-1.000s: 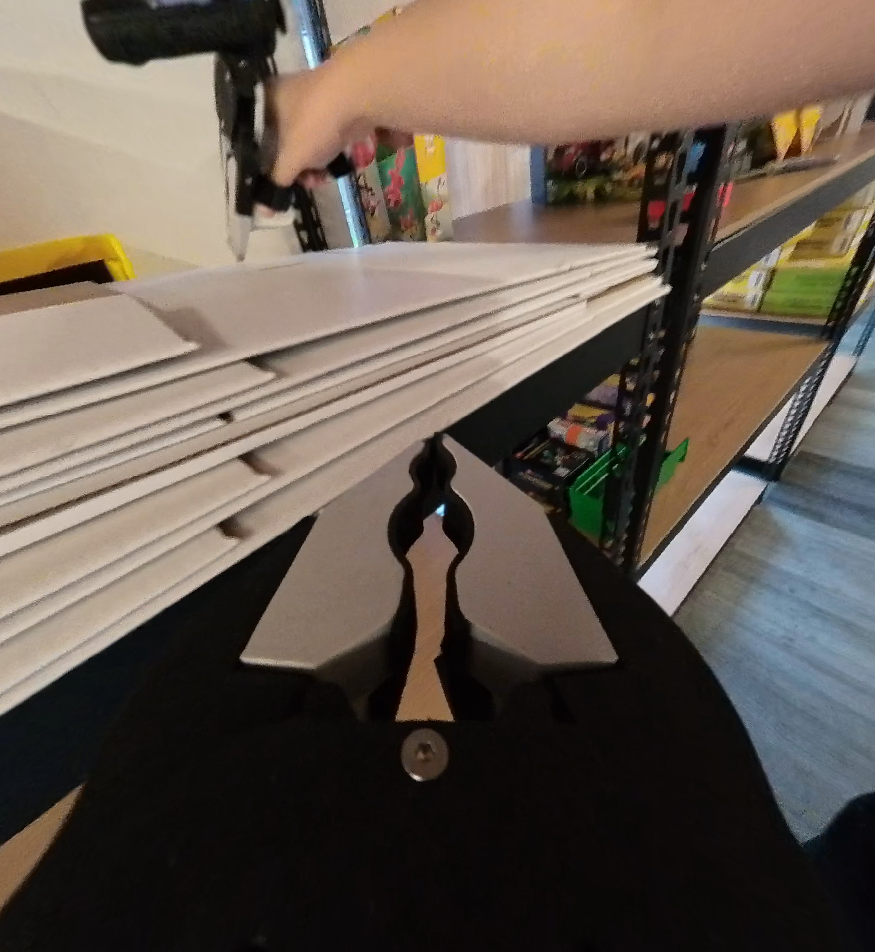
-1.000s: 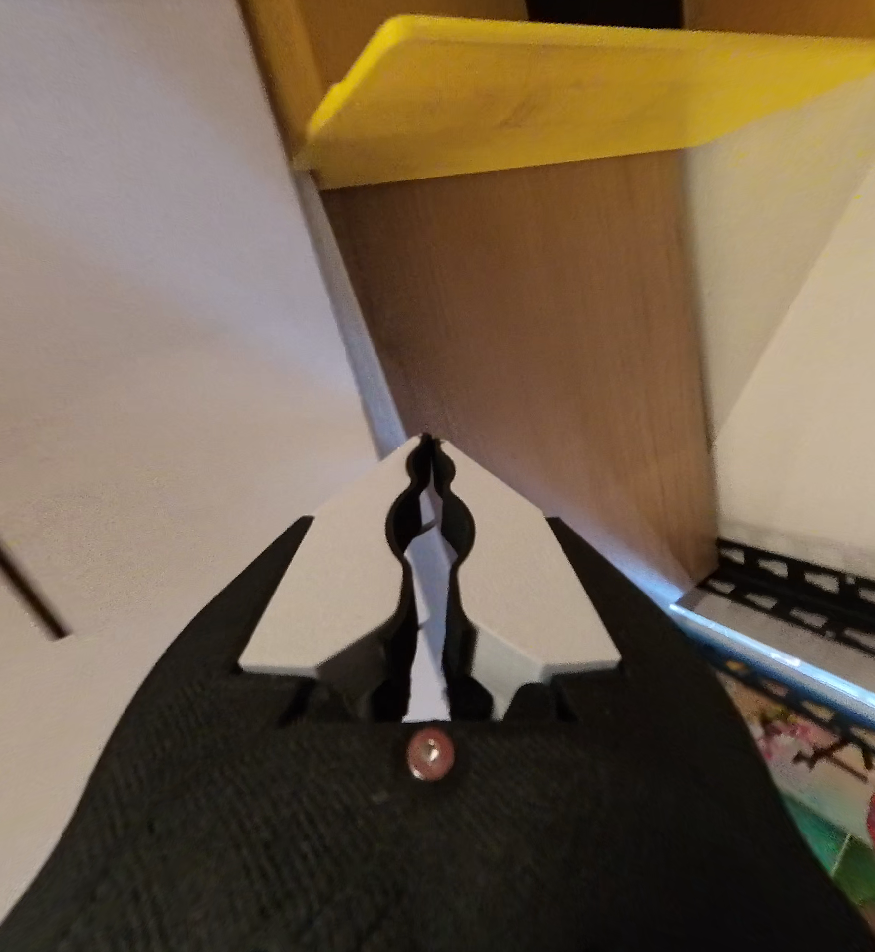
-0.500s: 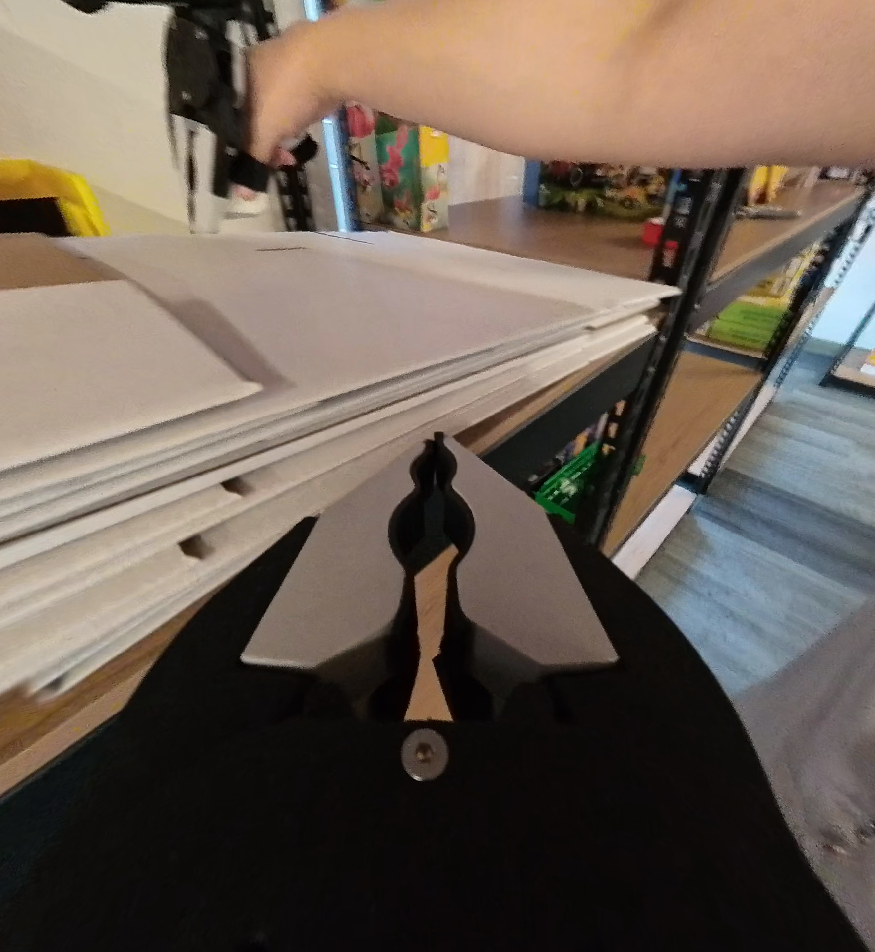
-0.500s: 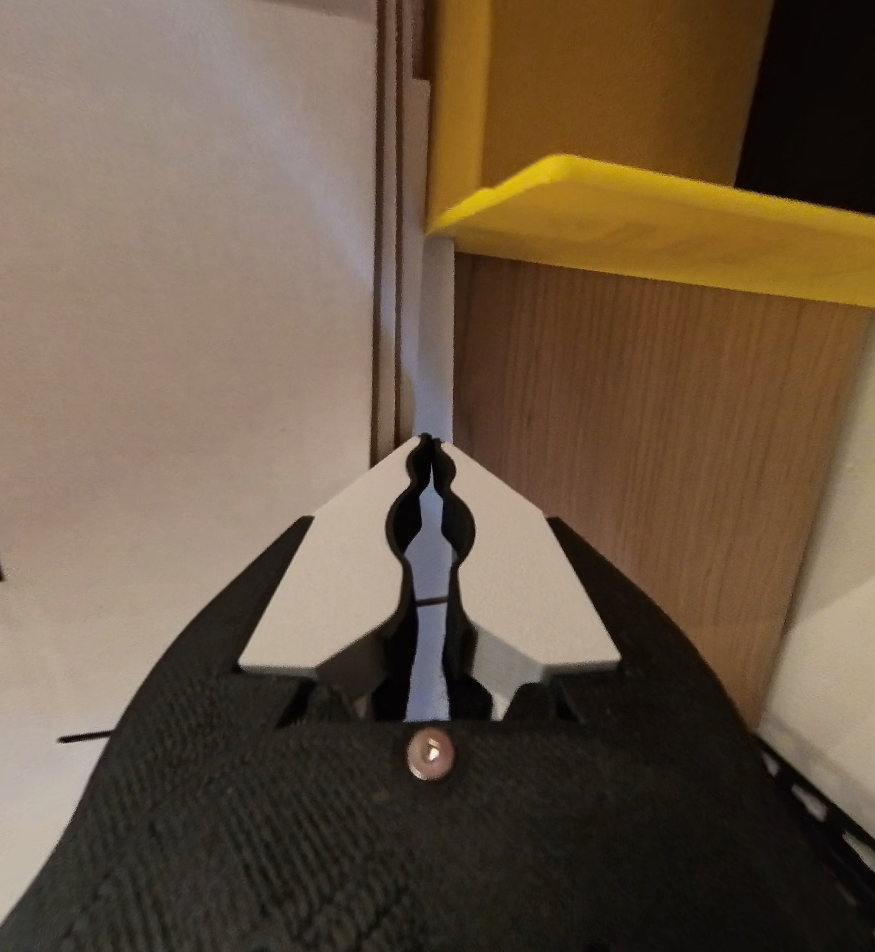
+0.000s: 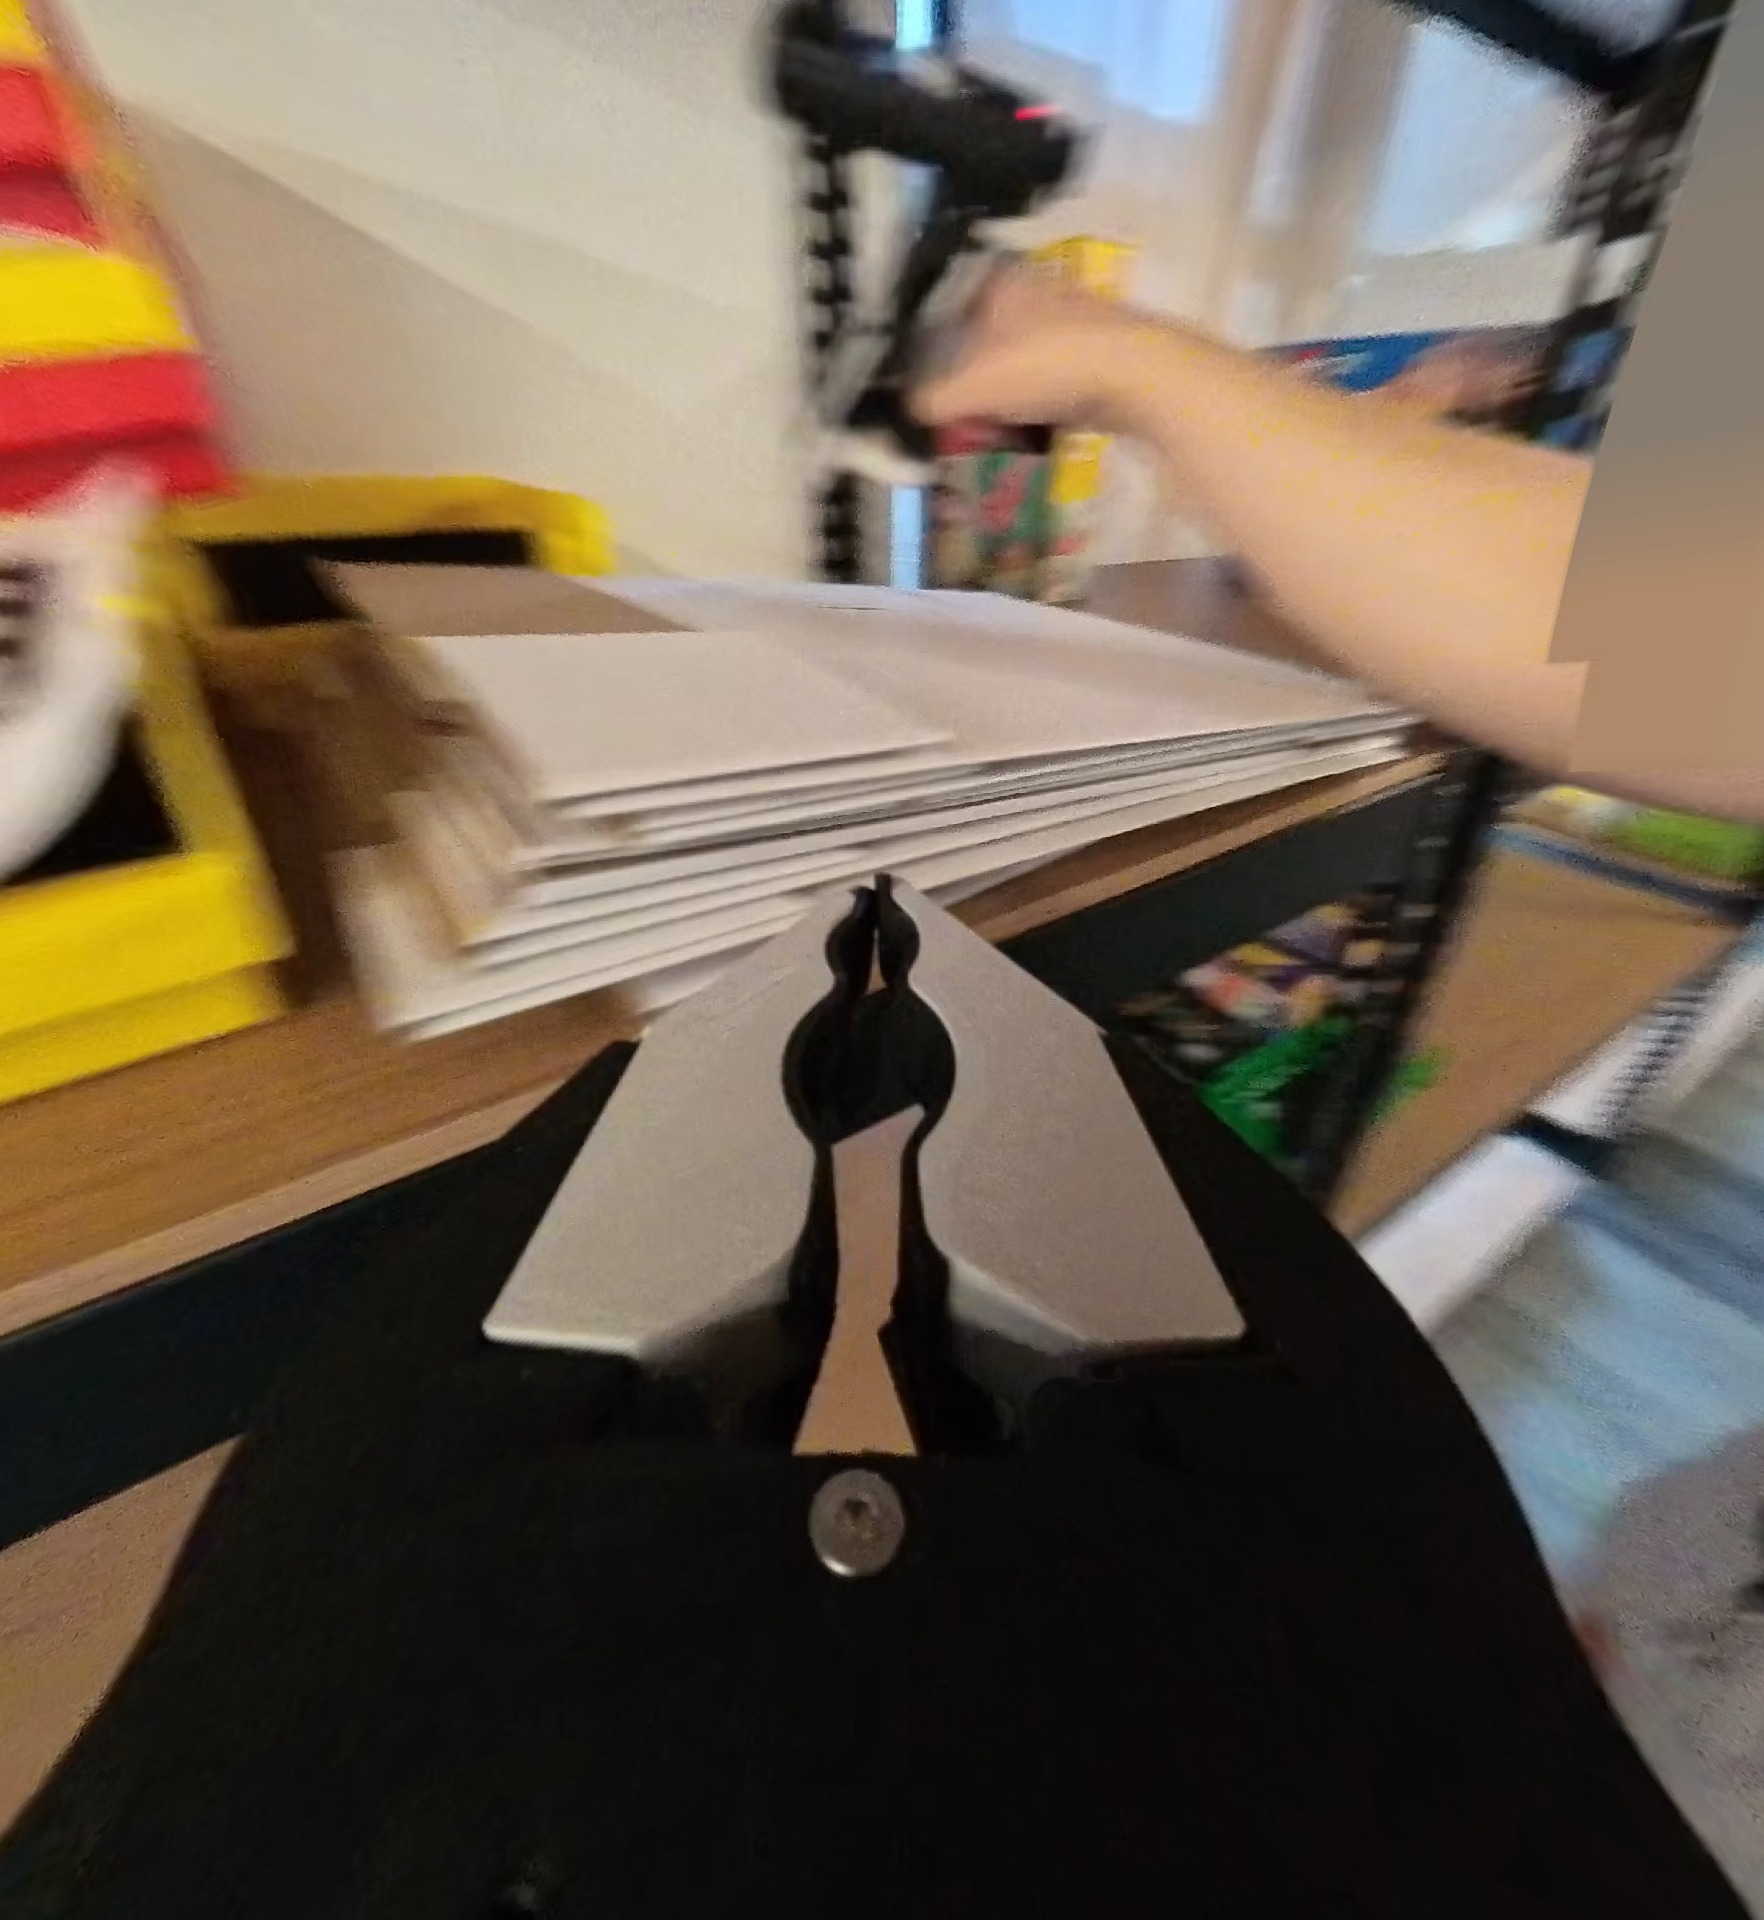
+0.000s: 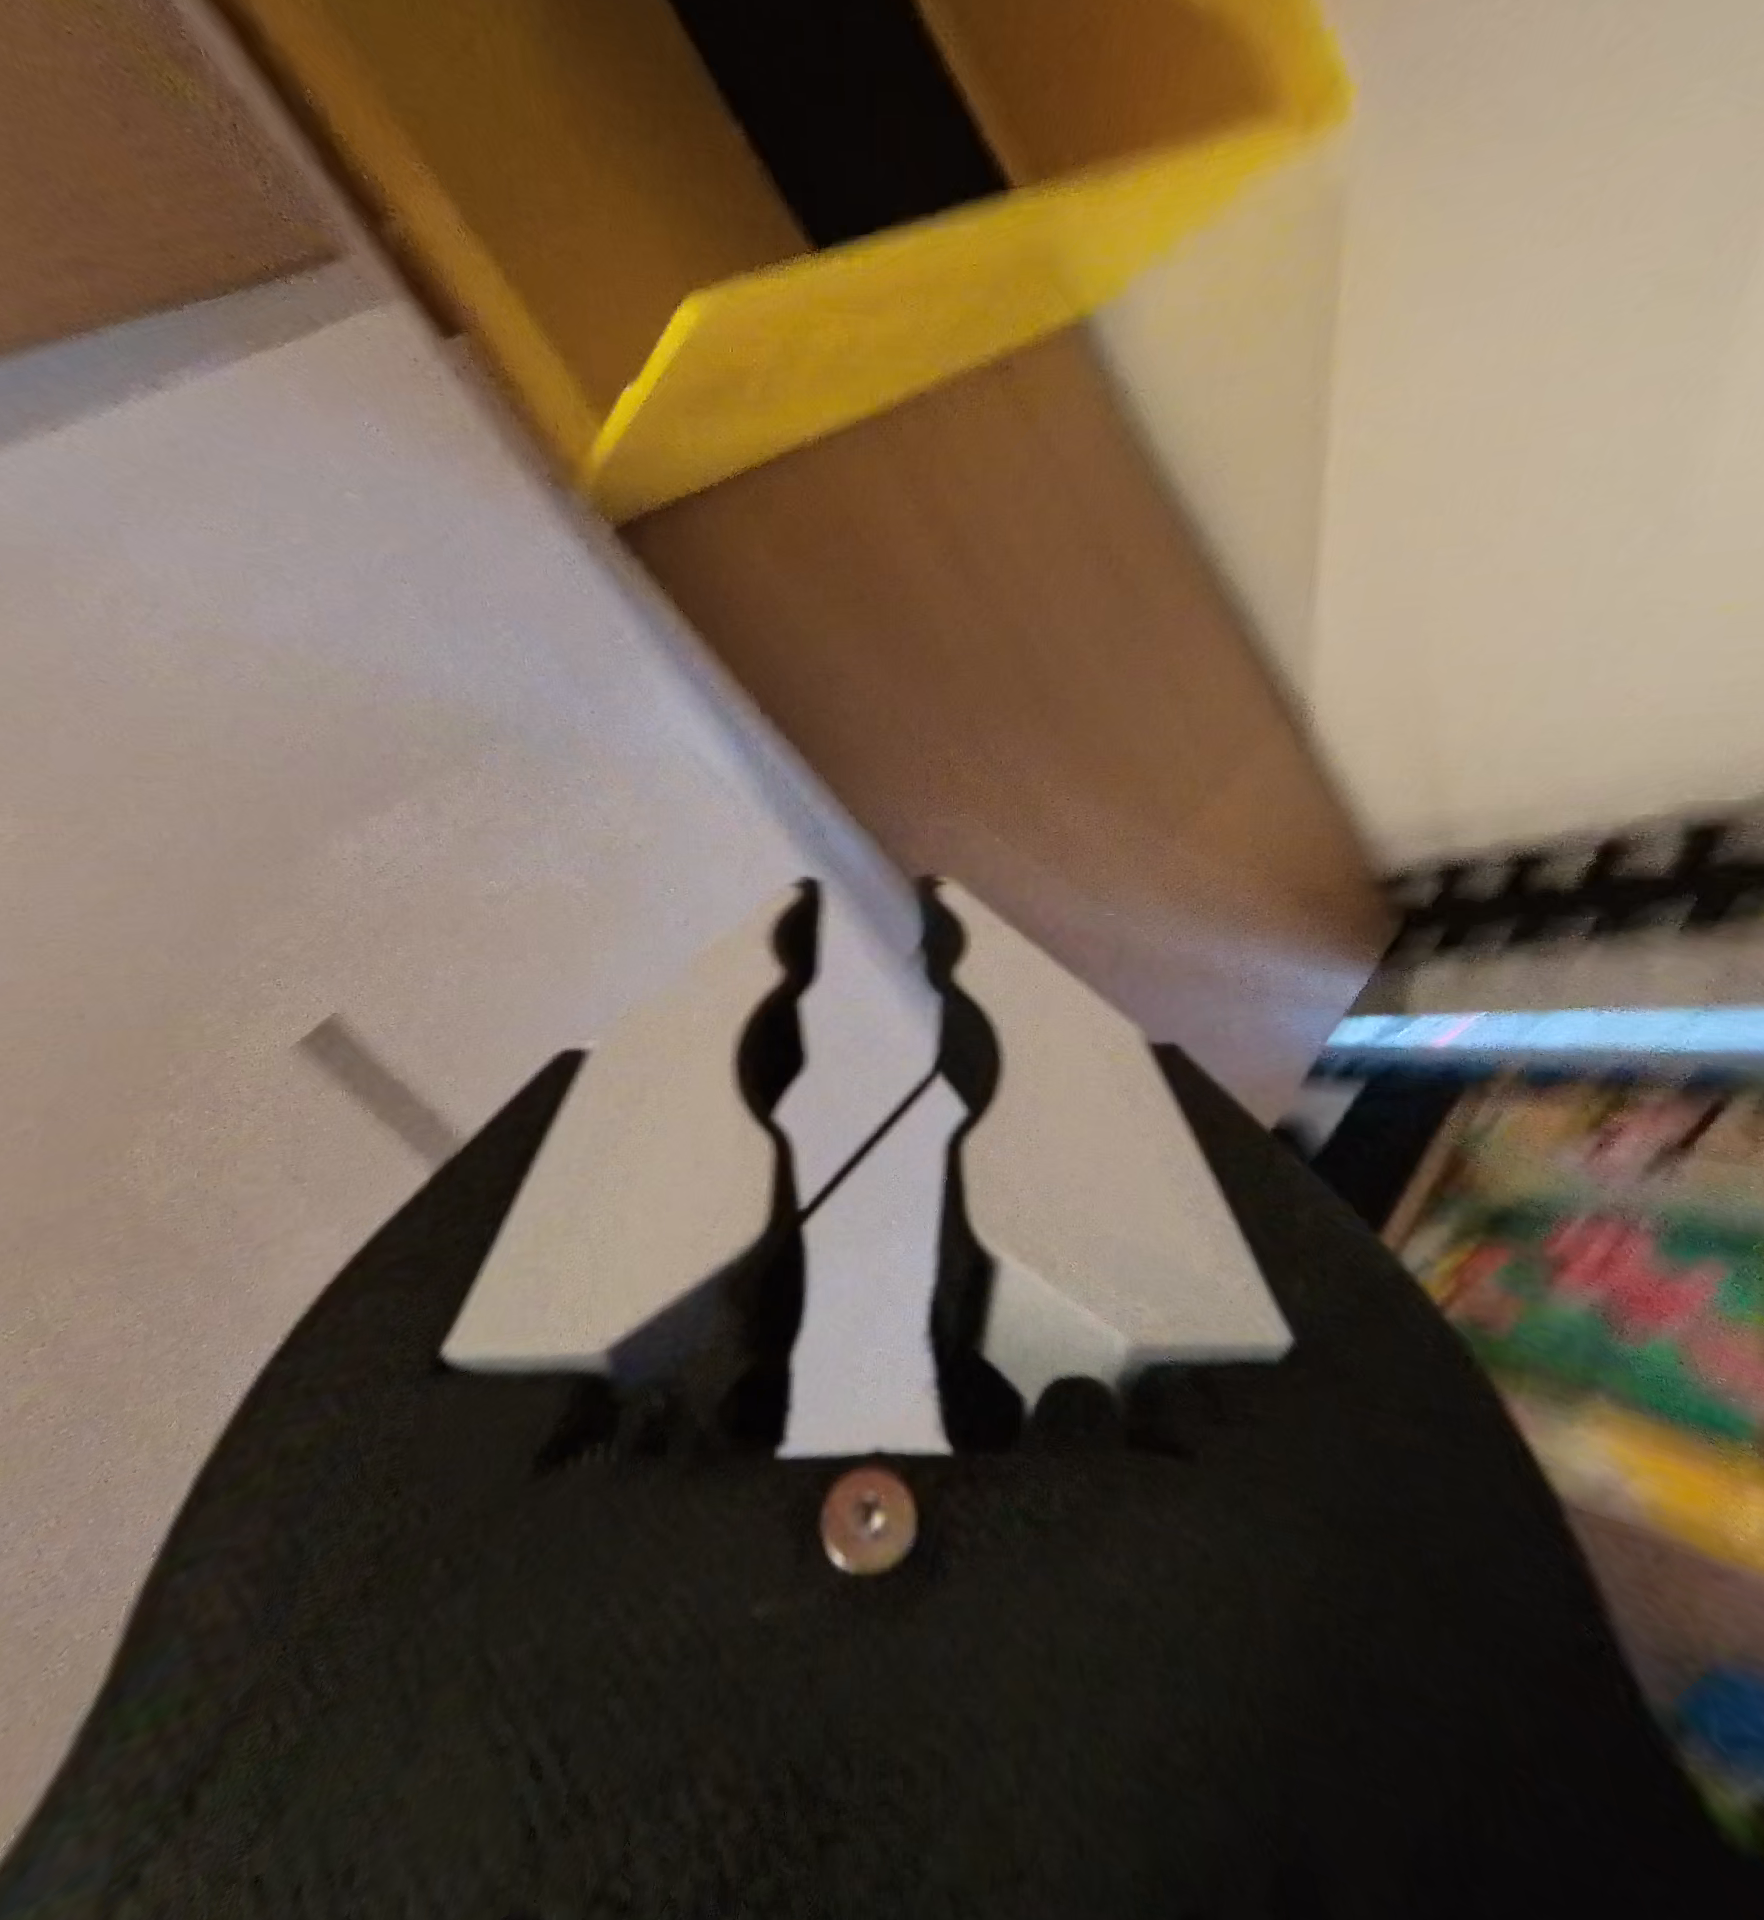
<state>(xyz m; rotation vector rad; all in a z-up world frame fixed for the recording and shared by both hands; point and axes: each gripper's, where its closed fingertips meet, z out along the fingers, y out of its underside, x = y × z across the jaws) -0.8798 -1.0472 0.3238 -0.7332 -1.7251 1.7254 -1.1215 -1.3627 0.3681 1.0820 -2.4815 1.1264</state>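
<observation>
My left gripper (image 5: 876,902) pinched together, empty, before stacked white cardboard sheets (image 5: 857,727) | my right gripper (image 6: 862,896) parted, empty, above the sheets' edge | yellow bin (image 6: 919,281) beyond

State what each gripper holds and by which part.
Nothing is held. The left gripper is shut and empty near the edge of the stack of white flat cartons. The right gripper is open above the top carton, its fingers around nothing.
</observation>
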